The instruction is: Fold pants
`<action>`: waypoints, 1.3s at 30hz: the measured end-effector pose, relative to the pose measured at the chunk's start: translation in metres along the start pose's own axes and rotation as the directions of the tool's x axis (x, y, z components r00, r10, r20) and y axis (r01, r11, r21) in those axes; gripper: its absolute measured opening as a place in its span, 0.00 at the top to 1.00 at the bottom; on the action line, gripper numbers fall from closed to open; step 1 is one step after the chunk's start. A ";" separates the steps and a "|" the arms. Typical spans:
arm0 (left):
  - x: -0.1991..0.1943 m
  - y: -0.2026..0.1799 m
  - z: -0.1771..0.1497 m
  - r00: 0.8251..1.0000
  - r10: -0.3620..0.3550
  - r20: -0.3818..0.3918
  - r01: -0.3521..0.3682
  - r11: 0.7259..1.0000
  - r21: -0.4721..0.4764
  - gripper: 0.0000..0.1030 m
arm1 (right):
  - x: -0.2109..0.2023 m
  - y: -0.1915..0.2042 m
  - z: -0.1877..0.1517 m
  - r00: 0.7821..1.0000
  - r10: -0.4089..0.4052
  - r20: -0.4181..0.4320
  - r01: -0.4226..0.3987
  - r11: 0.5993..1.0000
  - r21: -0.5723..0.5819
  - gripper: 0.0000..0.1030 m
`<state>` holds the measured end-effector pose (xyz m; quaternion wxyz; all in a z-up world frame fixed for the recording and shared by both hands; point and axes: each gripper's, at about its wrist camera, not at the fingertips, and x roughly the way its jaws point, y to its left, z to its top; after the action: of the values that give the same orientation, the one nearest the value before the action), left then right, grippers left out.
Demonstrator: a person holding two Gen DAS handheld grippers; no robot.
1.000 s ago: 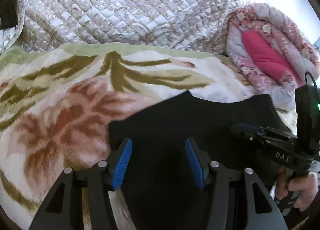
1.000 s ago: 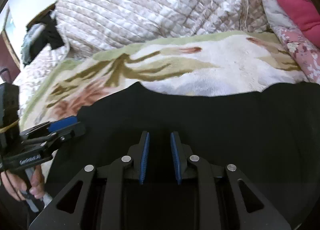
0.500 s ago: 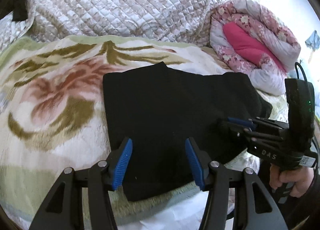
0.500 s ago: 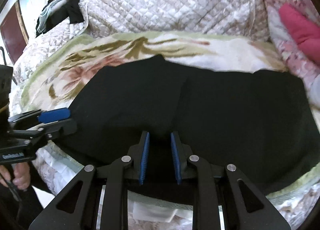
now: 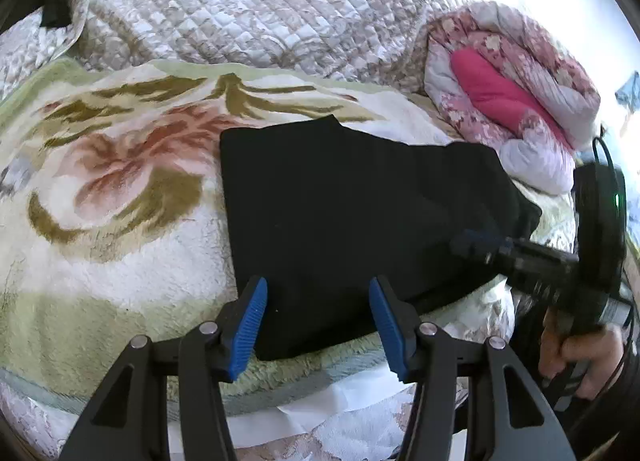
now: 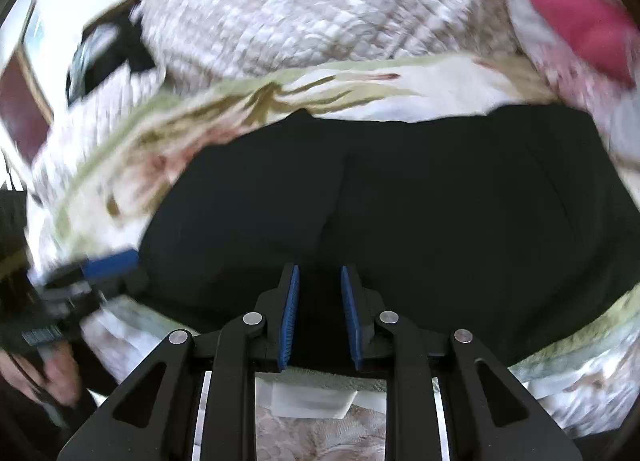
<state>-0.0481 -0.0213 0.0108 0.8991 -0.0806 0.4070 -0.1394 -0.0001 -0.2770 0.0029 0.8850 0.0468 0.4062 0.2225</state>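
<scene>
Pants (image 5: 352, 221): black, lying flat as a compact folded rectangle on the floral fleece blanket (image 5: 120, 197) of the bed, centre of the left wrist frame, lower centre of the right wrist frame. Step in hand, by judgement: fold largely made, both tools clear of the cloth; what remains looks like a final fold or a smoothing of the near edge. Left gripper (image 5: 316, 317): fingers wide apart, empty, hovering over the near edge of the pants. Right gripper (image 6: 318, 311): fingers narrowly parted, nothing between them, above the near hem; right wrist frame is motion-blurred. Next move, if another fold is wanted, calls for both tools to pinch an edge through all layers and carry it across evenly. Surroundings: quilted coverlet (image 5: 248, 9) in the upper frame, rolled pink floral quilt (image 5: 508, 89) at upper right. Writing: none legible on the pants or tools.
</scene>
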 end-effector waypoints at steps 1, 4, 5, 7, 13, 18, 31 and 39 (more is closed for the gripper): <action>-0.001 -0.002 0.000 1.000 0.003 0.002 -0.003 1.000 0.010 0.46 | 0.001 -0.007 0.001 0.999 0.048 -0.005 -0.048 0.997 0.052 0.78; -0.002 -0.004 0.000 1.000 -0.001 0.003 0.001 1.000 0.016 0.46 | 0.005 -0.012 0.001 0.991 0.135 -0.014 -0.132 0.984 0.118 0.75; -0.002 -0.004 0.001 1.000 -0.003 0.002 0.003 1.000 0.018 0.46 | 0.008 -0.012 0.003 0.989 0.144 -0.017 -0.141 0.983 0.120 0.73; 0.000 -0.005 0.000 1.000 -0.001 -0.005 0.001 1.000 0.024 0.46 | 0.014 -0.011 0.009 0.990 0.138 -0.012 -0.136 0.984 0.117 0.73; 0.003 -0.009 -0.002 1.000 0.013 -0.011 -0.013 0.998 0.054 0.46 | 0.028 -0.018 0.017 0.973 0.229 -0.034 -0.218 0.955 0.203 0.68; 0.003 -0.008 -0.002 1.000 0.008 -0.011 -0.008 0.999 0.048 0.46 | 0.030 -0.016 0.017 0.965 0.250 -0.081 -0.229 0.952 0.201 0.94; -0.005 -0.006 0.005 1.000 -0.009 0.016 0.008 0.999 0.050 0.46 | -0.003 -0.021 0.016 0.998 0.057 0.015 -0.058 0.986 0.156 0.86; 0.006 -0.006 0.037 0.999 0.013 0.037 -0.015 0.998 0.065 0.46 | 0.025 0.012 0.032 0.997 0.071 -0.029 -0.071 0.997 -0.004 0.86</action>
<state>-0.0173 -0.0276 0.0329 0.9094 -0.0506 0.3865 -0.1448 0.0335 -0.2525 0.0103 0.8708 0.0559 0.4164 0.2555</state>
